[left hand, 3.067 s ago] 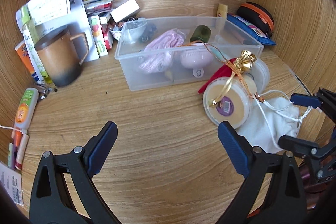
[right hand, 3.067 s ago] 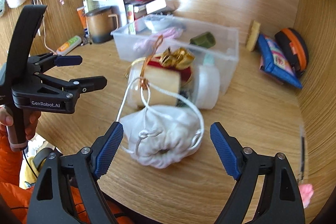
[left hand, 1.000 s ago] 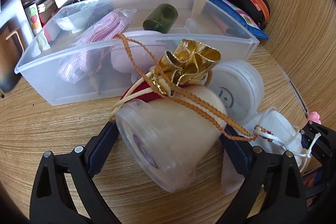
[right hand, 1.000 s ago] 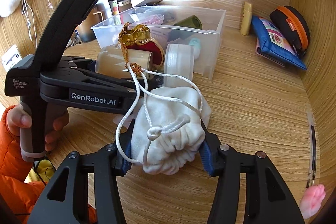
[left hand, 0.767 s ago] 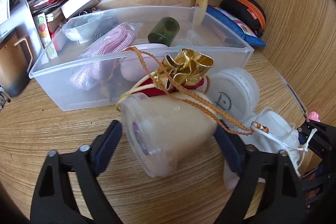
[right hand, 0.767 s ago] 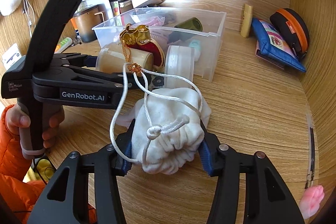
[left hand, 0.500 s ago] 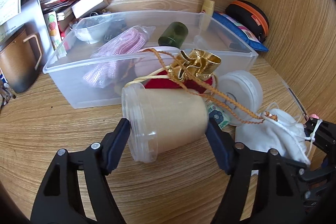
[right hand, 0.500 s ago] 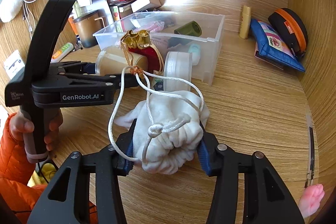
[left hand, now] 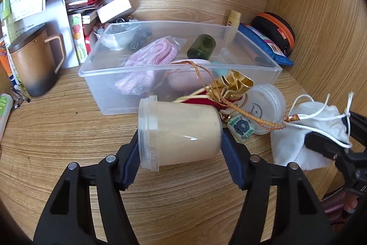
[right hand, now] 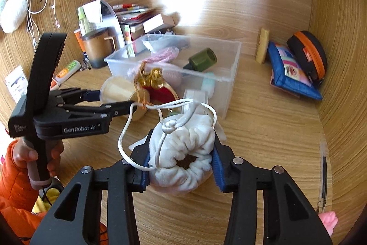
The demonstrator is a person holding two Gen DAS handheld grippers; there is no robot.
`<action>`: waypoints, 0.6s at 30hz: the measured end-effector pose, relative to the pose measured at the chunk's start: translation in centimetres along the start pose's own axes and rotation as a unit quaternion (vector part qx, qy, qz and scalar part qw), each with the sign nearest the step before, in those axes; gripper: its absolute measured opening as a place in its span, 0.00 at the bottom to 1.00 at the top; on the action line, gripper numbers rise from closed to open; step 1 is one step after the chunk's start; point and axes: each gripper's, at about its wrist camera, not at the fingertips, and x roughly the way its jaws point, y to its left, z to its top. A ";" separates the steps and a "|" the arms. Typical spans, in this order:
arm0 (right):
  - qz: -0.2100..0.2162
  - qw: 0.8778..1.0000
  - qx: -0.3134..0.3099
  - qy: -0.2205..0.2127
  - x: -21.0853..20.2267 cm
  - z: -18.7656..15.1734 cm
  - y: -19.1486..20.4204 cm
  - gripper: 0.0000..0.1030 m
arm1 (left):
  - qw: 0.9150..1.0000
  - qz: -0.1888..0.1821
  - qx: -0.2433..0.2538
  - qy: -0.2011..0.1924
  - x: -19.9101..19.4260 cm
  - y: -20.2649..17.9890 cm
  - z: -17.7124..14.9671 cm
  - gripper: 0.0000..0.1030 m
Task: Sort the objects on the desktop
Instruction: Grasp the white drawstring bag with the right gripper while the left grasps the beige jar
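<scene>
My left gripper (left hand: 180,148) is shut on a clear jar of beige stuff (left hand: 181,132), held on its side just above the desk, in front of the clear plastic bin (left hand: 128,75). My right gripper (right hand: 181,163) is shut on a white drawstring pouch (right hand: 183,148), lifted off the desk. The pouch's white cord (right hand: 128,121) is tangled with the orange cord of a red and gold pouch (right hand: 158,86) that lies between the jar (right hand: 117,90) and the bin (right hand: 229,75). The white pouch also shows in the left wrist view (left hand: 307,130).
A round white lidded jar (left hand: 263,107) leans by the bin's front. A brown mug (left hand: 34,61), books and papers stand at the back left. A blue pouch (right hand: 291,70), an orange-zipped black case (right hand: 307,54) and a lip balm (right hand: 263,45) lie at the back right.
Both grippers closed on their objects and lifted them. The left one drew the jar back and turned it sideways. The right one raised the white pouch, pulling the cords taut.
</scene>
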 end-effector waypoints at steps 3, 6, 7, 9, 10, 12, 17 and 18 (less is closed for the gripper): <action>-0.004 1.000 -0.003 -0.009 -0.4 0.7 0.2 0.38 | 1.000 0.005 0.000 -0.007 -0.7 0.3 0.0 0.63; -0.006 1.000 -0.004 -0.017 -0.8 1.3 0.3 0.38 | 1.000 0.004 -0.004 -0.011 -1.3 0.7 0.0 0.62; -0.007 1.000 -0.006 -0.019 -0.8 1.5 0.4 0.38 | 1.000 0.006 -0.005 -0.012 -1.5 0.9 0.0 0.62; -0.007 1.000 -0.007 -0.023 -0.9 1.9 0.5 0.37 | 1.000 0.005 -0.005 -0.012 -1.6 1.1 -0.1 0.62; -0.007 1.000 -0.008 -0.025 -1.0 2.1 0.5 0.37 | 1.000 0.006 -0.007 -0.012 -1.7 1.2 -0.2 0.62; -0.007 1.000 -0.010 -0.028 -1.0 2.5 0.6 0.37 | 1.000 0.006 -0.007 -0.012 -1.8 1.3 -0.3 0.62; -0.010 0.999 -0.016 -0.040 -1.3 3.7 0.9 0.34 | 1.000 0.004 -0.011 -0.017 -2.5 1.6 -0.2 0.62; -0.008 0.999 -0.018 -0.043 -1.4 4.1 1.0 0.34 | 1.000 0.005 -0.011 -0.019 -2.7 1.7 -0.1 0.62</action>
